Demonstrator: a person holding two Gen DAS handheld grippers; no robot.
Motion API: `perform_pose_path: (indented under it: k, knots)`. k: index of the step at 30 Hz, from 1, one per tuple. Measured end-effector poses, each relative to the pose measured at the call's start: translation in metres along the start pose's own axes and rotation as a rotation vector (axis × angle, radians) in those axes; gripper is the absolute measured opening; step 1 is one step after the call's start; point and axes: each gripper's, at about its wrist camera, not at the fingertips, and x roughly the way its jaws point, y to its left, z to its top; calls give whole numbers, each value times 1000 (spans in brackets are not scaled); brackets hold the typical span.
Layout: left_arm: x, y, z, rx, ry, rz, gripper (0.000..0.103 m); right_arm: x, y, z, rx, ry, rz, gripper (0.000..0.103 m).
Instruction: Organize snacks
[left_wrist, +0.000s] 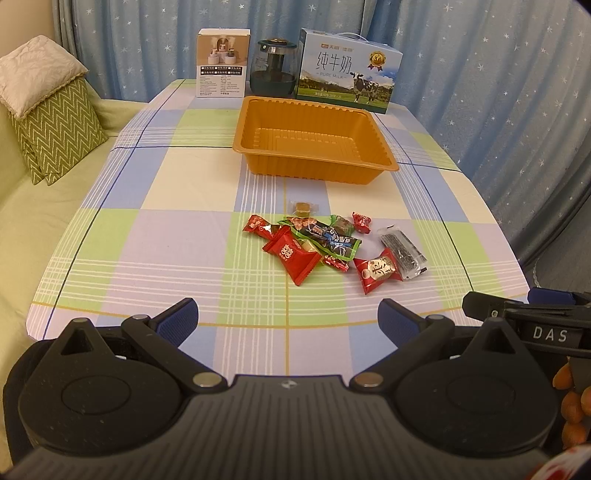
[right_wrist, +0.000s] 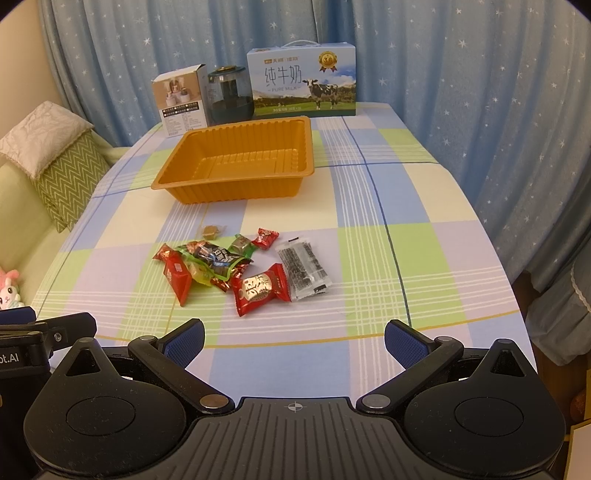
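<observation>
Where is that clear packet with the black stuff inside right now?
The clear plastic packet of black snack lies flat on the checked tablecloth, at the right edge of the snack pile, touching the red round-printed candy wrapper, nearer than the orange plastic tray.

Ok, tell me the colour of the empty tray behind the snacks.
Orange tray; clearest in the left wrist view.

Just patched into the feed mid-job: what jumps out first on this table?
The empty orange plastic tray stands mid-table, in front of a pure milk carton, a glass jar and a small white box lined up at the far edge. Nearer the cameras lies a loose heap of wrapped snacks, mostly red, with a clear packet of dark pieces at its right. Both tongs, left and right, hover open over the near edge.
</observation>
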Motion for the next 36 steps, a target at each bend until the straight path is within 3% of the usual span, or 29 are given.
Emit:
perform_pose_path:
  k: [16,31,33,36]
  knots:
    - [5,3,-2,-9,7,1,103,6,-4,-7,11,-7,-8,103]
    - [61,10,16,-43,47,-25,95,42,-19,-2,10,-38,-15,102]
    - [72,12,19,-63,54,-27,93,50,-20,0,5,-39,-12,90]
    - [87,16,21,-92,58,-27,90,65,-22,4,3,-27,-3,84]
